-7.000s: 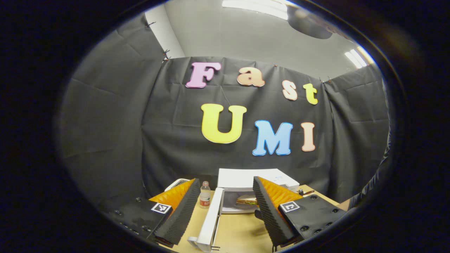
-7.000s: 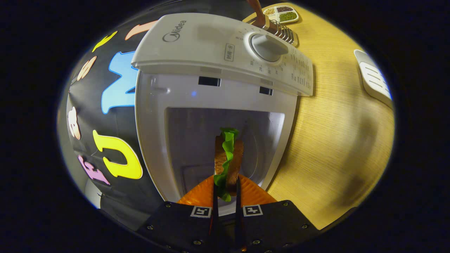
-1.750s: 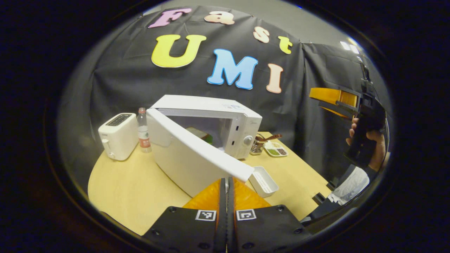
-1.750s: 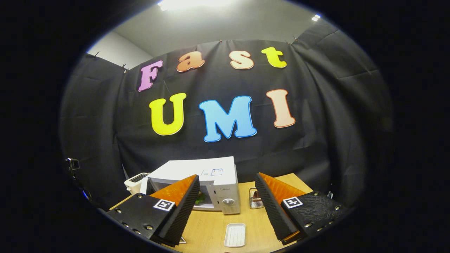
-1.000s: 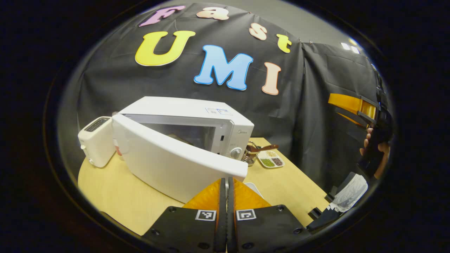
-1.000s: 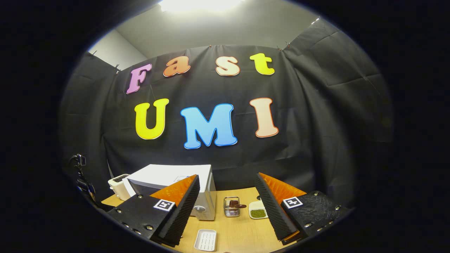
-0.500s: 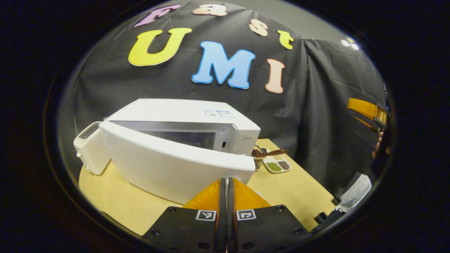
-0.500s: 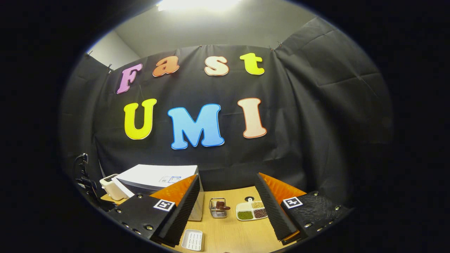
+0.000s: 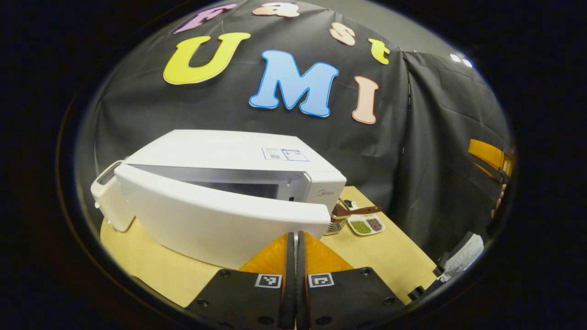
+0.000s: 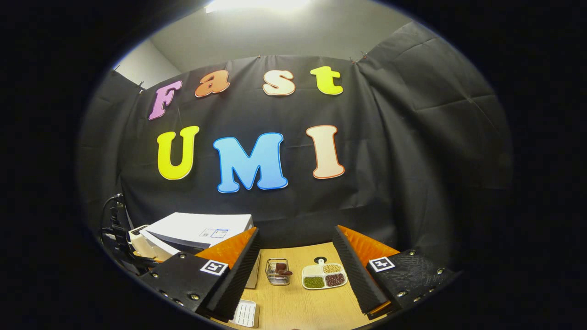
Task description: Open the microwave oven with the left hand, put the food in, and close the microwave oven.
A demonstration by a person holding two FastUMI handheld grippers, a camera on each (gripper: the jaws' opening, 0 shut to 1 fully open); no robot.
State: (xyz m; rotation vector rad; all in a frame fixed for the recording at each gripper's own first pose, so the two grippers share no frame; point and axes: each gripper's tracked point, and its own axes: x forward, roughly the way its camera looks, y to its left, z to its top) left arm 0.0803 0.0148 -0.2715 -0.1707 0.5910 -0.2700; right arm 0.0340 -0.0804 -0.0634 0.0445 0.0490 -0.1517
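The left gripper [image 9: 296,238] is sitting with its 2 fingers pressed together, holding nothing, its tips just below the free edge of the microwave door [image 9: 215,215]. The door is standing slightly ajar from the microwave oven [image 9: 238,156] on the wooden table [image 9: 380,247]. The food inside cannot be made out. A toaster [image 9: 107,197] is standing just left of the oven; a wire rack [image 10: 276,271] and a divided dish [image 10: 323,275] are lying to its right. The right gripper [image 10: 296,270] is hovering well back, fingers spread wide and empty.
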